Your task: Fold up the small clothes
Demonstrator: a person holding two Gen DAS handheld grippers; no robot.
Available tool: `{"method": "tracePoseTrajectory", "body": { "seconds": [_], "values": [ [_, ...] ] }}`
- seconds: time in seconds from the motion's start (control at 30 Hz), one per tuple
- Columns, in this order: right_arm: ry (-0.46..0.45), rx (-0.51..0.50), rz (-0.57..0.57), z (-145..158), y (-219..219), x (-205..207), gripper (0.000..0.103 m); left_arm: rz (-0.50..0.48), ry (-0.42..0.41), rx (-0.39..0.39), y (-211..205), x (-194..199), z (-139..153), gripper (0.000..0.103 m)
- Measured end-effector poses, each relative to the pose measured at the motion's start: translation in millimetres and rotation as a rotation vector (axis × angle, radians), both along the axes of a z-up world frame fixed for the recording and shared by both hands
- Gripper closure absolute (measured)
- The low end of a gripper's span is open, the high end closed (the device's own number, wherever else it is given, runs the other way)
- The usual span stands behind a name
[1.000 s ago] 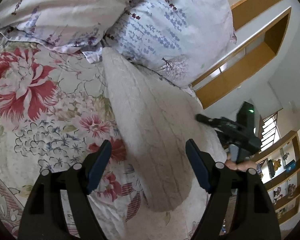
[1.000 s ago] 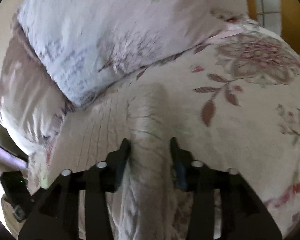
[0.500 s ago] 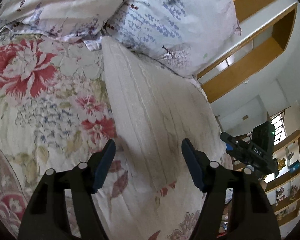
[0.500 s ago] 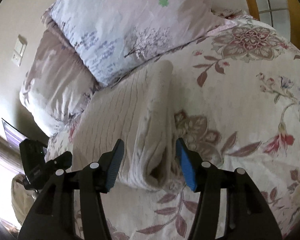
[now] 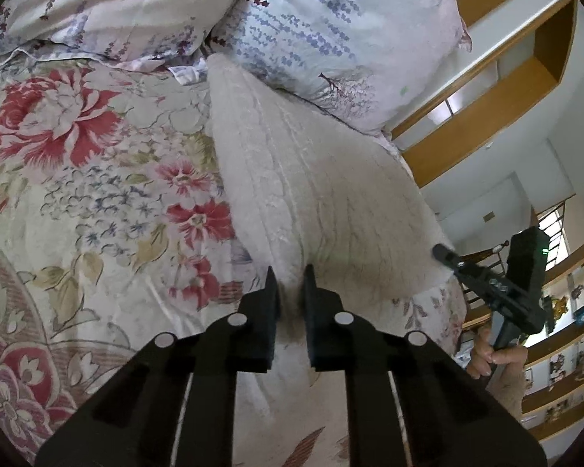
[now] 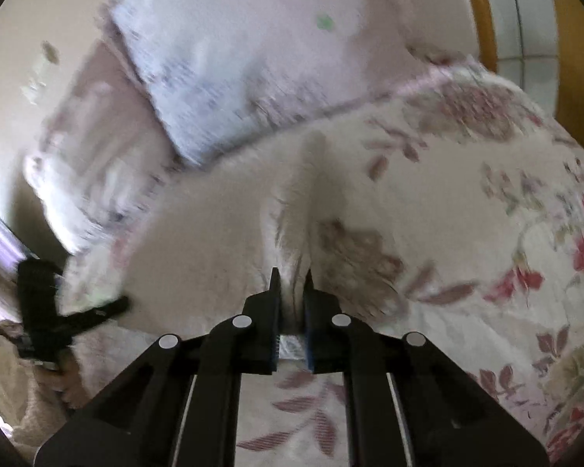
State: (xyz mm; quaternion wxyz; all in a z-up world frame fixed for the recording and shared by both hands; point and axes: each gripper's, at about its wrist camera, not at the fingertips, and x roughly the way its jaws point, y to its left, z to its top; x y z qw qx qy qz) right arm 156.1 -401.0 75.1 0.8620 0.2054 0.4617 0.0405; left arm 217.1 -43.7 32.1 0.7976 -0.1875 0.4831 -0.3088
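Observation:
A cream knit garment (image 5: 311,179) lies lengthwise on the floral bedspread (image 5: 78,194), its far end against the pillows. My left gripper (image 5: 290,284) is at the garment's near edge, its jaws closing, with a pinch of knit fabric pressed between the pads. In the blurred right wrist view, my right gripper (image 6: 292,282) is closing the same way on a raised fold of the garment (image 6: 222,241) at its near right corner. Each gripper shows in the other's view: the right gripper (image 5: 444,253) at the garment's right corner, the left gripper (image 6: 120,305) at its left.
Two patterned pillows (image 5: 331,19) (image 5: 109,4) lie at the head of the bed behind the garment. A wooden frame (image 5: 486,116) and shelves (image 5: 564,369) stand beyond the bed's right side. A hand (image 5: 490,358) grips the right tool's handle.
Both grippers stood open astride the garment's near edge half a second ago; now both have closed onto the fabric. The right wrist view has blurred and shifted slightly.

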Motion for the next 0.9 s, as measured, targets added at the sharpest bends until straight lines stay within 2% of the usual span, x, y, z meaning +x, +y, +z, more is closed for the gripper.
{"method": "tracePoseTrajectory", "body": {
  "seconds": [0.1, 0.2, 0.27, 0.33, 0.37, 0.4, 0.43, 0.57, 0.77, 0.83, 0.9],
  "values": [
    [0.065, 0.012, -0.024, -26, -4, 1, 0.093, 0.002, 0.001, 0.014, -1, -3, -5, 0.091],
    [0.074, 0.037, -0.023, -26, -8, 1, 0.093, -0.01, -0.011, 0.029, -3, -6, -4, 0.087],
    [0.078, 0.06, -0.012, -22, -10, 2, 0.087, -0.019, -0.008, 0.023, -3, -6, 0, 0.082],
    [0.065, 0.105, -0.013, -13, -16, 4, 0.064, -0.008, -0.021, 0.011, 0, -5, 6, 0.068],
    [0.049, 0.123, -0.016, -9, -18, 5, 0.057, 0.007, -0.031, 0.004, 1, -2, 10, 0.049],
    [0.028, 0.144, -0.025, -5, -20, 7, 0.047, 0.03, -0.043, 0.002, 2, 2, 13, 0.036],
    [0.009, 0.168, -0.04, 0, -24, 12, 0.044, 0.054, -0.054, 0.002, 3, 7, 17, 0.033],
    [-0.001, 0.236, -0.078, 2, -33, 42, 0.044, 0.082, -0.04, 0.027, -7, 32, 17, 0.029],
    [0.076, 0.248, -0.099, -21, -31, 83, 0.046, 0.109, 0.003, 0.077, -31, 60, -1, 0.029],
    [0.089, 0.229, -0.071, -27, -23, 92, 0.083, 0.115, 0.012, 0.088, -36, 64, -7, 0.029],
    [0.049, 0.187, -0.034, -20, -14, 96, 0.092, 0.117, 0.021, 0.08, -37, 65, -9, 0.028]
  ]
}}
